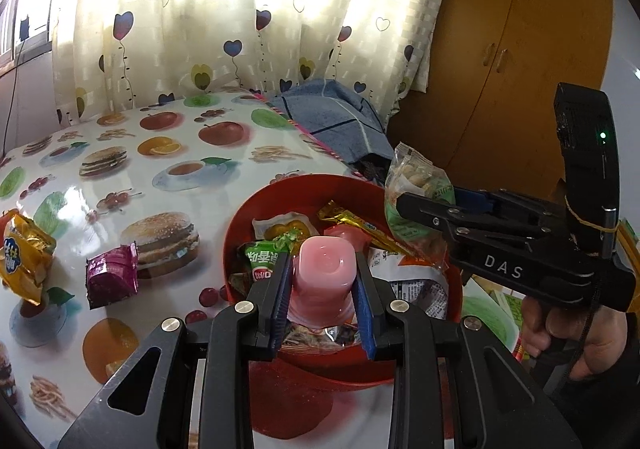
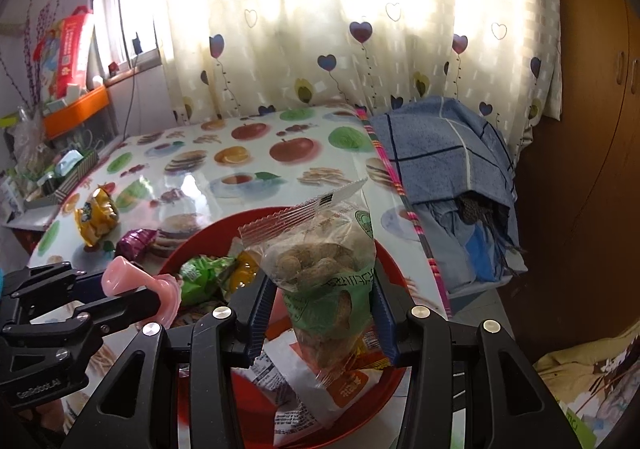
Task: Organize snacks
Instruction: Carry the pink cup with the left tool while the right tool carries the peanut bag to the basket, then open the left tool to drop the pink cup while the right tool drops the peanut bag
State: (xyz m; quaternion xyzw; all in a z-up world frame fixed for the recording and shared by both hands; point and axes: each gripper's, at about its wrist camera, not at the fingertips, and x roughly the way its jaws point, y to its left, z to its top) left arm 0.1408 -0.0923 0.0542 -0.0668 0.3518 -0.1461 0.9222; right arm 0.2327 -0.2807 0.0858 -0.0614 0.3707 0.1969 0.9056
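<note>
On the far left of the fruit-print tablecloth [image 1: 120, 177], a yellow snack bag [image 1: 26, 261] and a purple wrapped snack [image 1: 113, 275] are lying loose, well apart from the red bowl [image 1: 248, 217], so the sorting is looking unfinished. Nearer the middle, the left gripper [image 1: 323, 289] is clamping a pink jelly cup [image 1: 323, 269] at its narrowest setting, both blue pads [image 1: 282, 297] pressing the cup's sides, and is holding it over the near half of the bowl. Inside the bowl, a green packet [image 1: 266, 255], a clear pack with yellow pieces [image 1: 284, 227], a gold wrapper [image 1: 352, 221] and a white printed pouch [image 1: 416, 281] are already piling up. To the right, the right gripper [image 2: 320, 313] is standing partly open but gripping a clear bag of peanuts in the shell [image 2: 324, 261] across its green-printed waist, the bag hanging above the bowl's right side. A hand [image 1: 576, 337] is working that tool's trigger at the right edge.

Both loads are hanging over the same bowl, close together, so the tools are risking a knock if they lower at once. The jelly cup is soft and squeezed hard; its film lid could burst. The peanut bag is slippery and held by thin film, so it could slide free early and land on the rim, tipping out onto the cloth.
</note>
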